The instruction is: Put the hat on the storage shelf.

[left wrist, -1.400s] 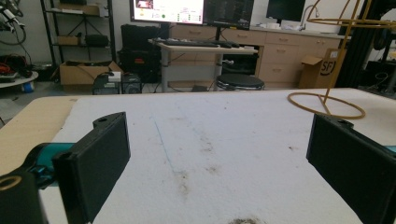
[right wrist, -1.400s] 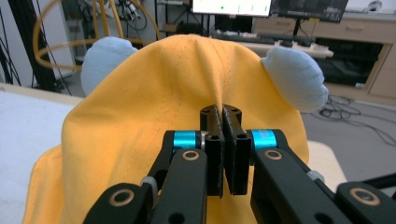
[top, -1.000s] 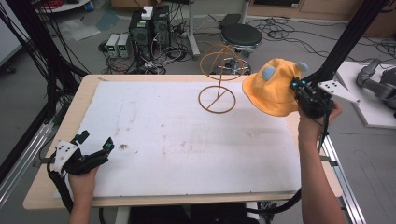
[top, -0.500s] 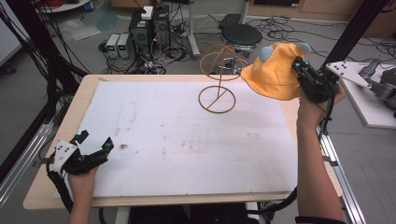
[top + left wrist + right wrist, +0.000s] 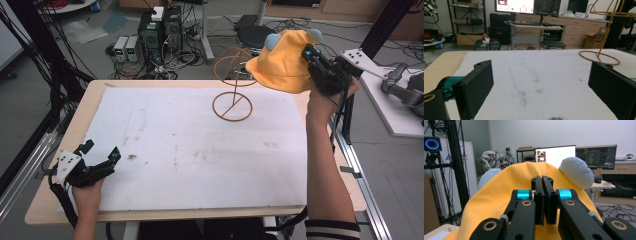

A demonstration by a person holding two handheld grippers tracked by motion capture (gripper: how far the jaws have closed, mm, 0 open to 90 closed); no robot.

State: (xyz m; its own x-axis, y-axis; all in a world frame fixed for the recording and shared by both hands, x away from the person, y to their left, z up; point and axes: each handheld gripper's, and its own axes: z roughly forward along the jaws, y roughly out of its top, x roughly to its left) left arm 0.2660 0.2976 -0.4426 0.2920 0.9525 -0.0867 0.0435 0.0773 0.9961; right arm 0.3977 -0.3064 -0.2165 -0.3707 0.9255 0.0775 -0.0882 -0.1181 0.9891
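An orange-yellow soft hat [image 5: 280,62] with pale blue ears hangs in the air over the table's far right corner, my right gripper [image 5: 306,52] shut on its edge. In the right gripper view the jaws [image 5: 543,182] are pressed together on the fabric, and the hat [image 5: 499,195] and one blue ear [image 5: 575,171] lie behind them. A gold wire hat stand [image 5: 233,106] rises from the white mat just left of the hat and is bare. My left gripper [image 5: 102,150] rests open at the near left corner, with nothing between its pads [image 5: 540,85]; the stand [image 5: 599,56] is far to its right.
The white mat [image 5: 175,135] covers most of the wooden table [image 5: 85,110]. Black frame posts stand at both sides. Beyond the far edge are floor equipment [image 5: 160,27], cables and a stool [image 5: 255,32]. A white side table [image 5: 395,100] stands at the right.
My right hand has lifted the hat higher and carried it toward the far edge, closer to the stand's top. The left gripper has stayed still.
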